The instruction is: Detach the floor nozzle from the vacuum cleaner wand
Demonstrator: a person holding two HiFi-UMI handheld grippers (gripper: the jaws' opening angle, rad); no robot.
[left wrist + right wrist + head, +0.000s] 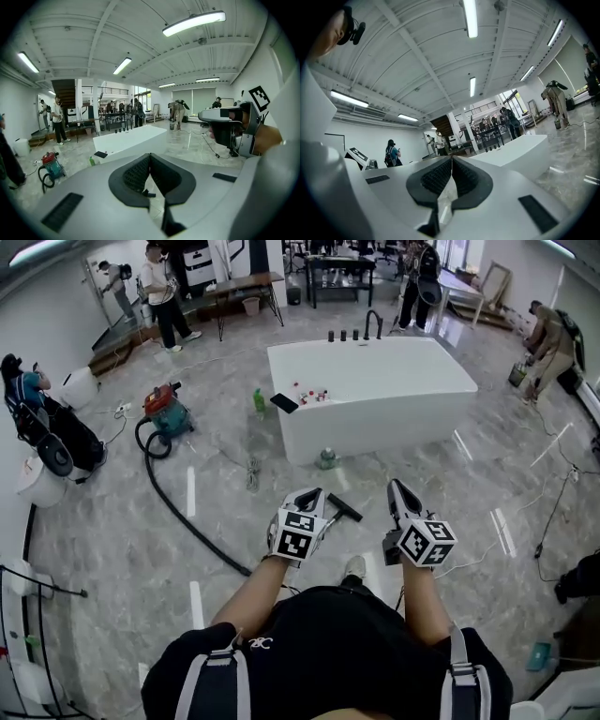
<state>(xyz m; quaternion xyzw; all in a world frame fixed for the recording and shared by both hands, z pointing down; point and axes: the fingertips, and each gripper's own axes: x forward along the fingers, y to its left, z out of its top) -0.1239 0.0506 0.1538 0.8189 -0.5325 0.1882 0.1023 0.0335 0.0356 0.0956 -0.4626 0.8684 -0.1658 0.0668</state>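
Observation:
The black floor nozzle (345, 509) lies on the marble floor just right of my left gripper (315, 495), which is shut and holds nothing. A black hose (187, 521) runs from the red and teal vacuum cleaner (167, 411) across the floor and disappears behind my left arm; the wand itself is hidden. My right gripper (398, 487) hovers to the right of the nozzle, also shut and empty. In the left gripper view the pads of the left gripper (150, 157) meet, and a bit of the nozzle (148, 193) shows below them. In the right gripper view the right gripper (452, 159) points level across the room.
A white bathtub (375, 413) stands straight ahead, with a green bottle (259, 401) at its left corner and a round green thing (326, 459) at its foot. Cables (553, 512) trail over the floor at right. Several people stand or crouch at the room's edges.

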